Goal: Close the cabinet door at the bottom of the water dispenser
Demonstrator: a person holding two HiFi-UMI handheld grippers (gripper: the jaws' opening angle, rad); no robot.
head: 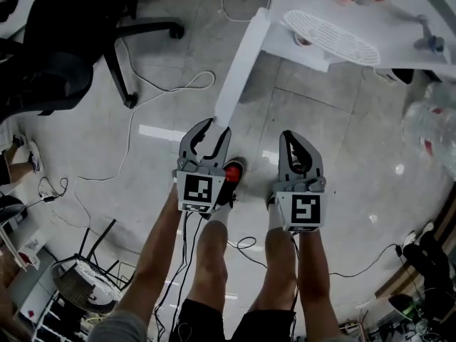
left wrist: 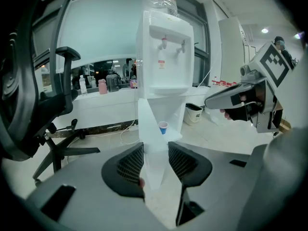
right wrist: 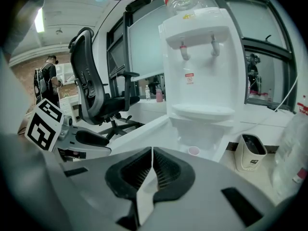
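Note:
The white water dispenser (head: 335,34) (left wrist: 163,57) (right wrist: 202,71) stands ahead with its bottom cabinet door (head: 239,70) (left wrist: 151,129) (right wrist: 134,131) swung wide open toward me. My left gripper (head: 214,128) (left wrist: 155,165) has the door's free edge between its pads and is shut on it. My right gripper (head: 291,137) (right wrist: 152,160) hovers to the right of the door, in front of the open cabinet, shut and holding nothing. A small cup (left wrist: 163,127) (right wrist: 193,150) stands on the cabinet floor.
A black office chair (head: 64,41) (right wrist: 96,95) stands to the left, with cables (head: 142,98) trailing over the tiled floor. A white bin (left wrist: 194,112) (right wrist: 251,153) sits right of the dispenser, and a large clear water bottle (head: 427,127) beyond it. My feet (head: 232,173) are just below the grippers.

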